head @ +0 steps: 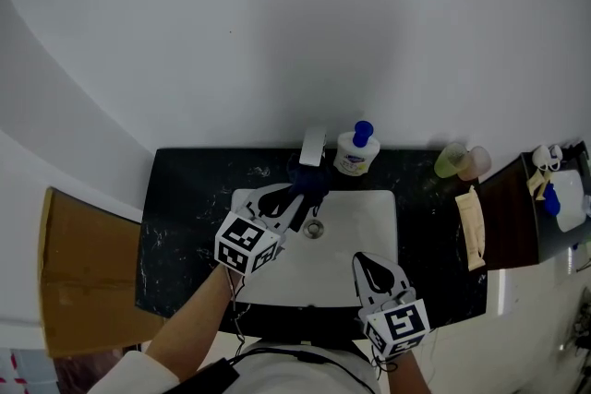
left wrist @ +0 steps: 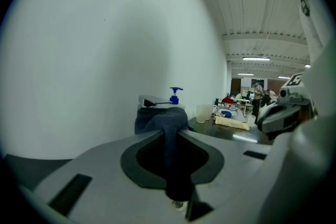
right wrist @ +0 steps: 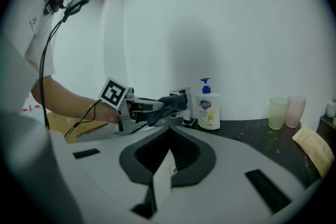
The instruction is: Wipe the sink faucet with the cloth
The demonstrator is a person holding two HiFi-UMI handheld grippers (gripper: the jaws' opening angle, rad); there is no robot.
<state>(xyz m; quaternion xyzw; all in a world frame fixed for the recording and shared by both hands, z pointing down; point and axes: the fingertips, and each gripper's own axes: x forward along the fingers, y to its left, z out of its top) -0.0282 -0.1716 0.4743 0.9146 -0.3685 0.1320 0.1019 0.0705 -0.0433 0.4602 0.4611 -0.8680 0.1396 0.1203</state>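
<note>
Soap bottle and two cups, perhaps plastic, on black counter.

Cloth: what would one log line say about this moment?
left gripper: shut on cloth, cloth against faucet | right gripper: shut, empty, above sink

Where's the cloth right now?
In the head view the cloth is clamped in the left gripper and rests against the faucet at the back edge of the sink, just left of the soap bottle.

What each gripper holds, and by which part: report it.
Left gripper pinches the dark cloth by a bunched end; the rest drapes over the faucet. Right gripper holds nothing, jaws together.
</note>
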